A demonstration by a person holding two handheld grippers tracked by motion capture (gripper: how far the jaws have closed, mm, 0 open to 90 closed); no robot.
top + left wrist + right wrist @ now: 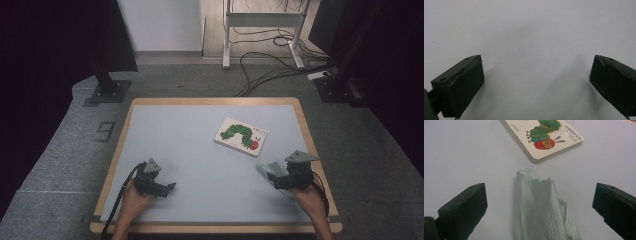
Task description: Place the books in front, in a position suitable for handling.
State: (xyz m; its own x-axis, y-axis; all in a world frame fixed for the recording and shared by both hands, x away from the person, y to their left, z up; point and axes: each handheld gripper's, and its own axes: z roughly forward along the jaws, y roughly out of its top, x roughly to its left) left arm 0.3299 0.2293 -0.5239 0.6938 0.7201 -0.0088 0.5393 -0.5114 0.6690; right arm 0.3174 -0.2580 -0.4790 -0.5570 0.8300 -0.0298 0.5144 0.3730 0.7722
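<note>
Right gripper (539, 202) jaws wide open over the crumpled pale-green waffle-weave cloth (541, 210), lying just short of the caterpillar board book (544, 137). Left gripper (536, 82) open, empty. Best to straddle the ridge squarely before closing.

A wood-edged table (305, 125) with a pale blue top carries a caterpillar picture book (240, 136) and a green cloth (268, 169).

A lab-like recording room: dark stands (107, 75) and loose floor cables (265, 60) beyond the padded table (200, 150), grey carpet around it
</note>
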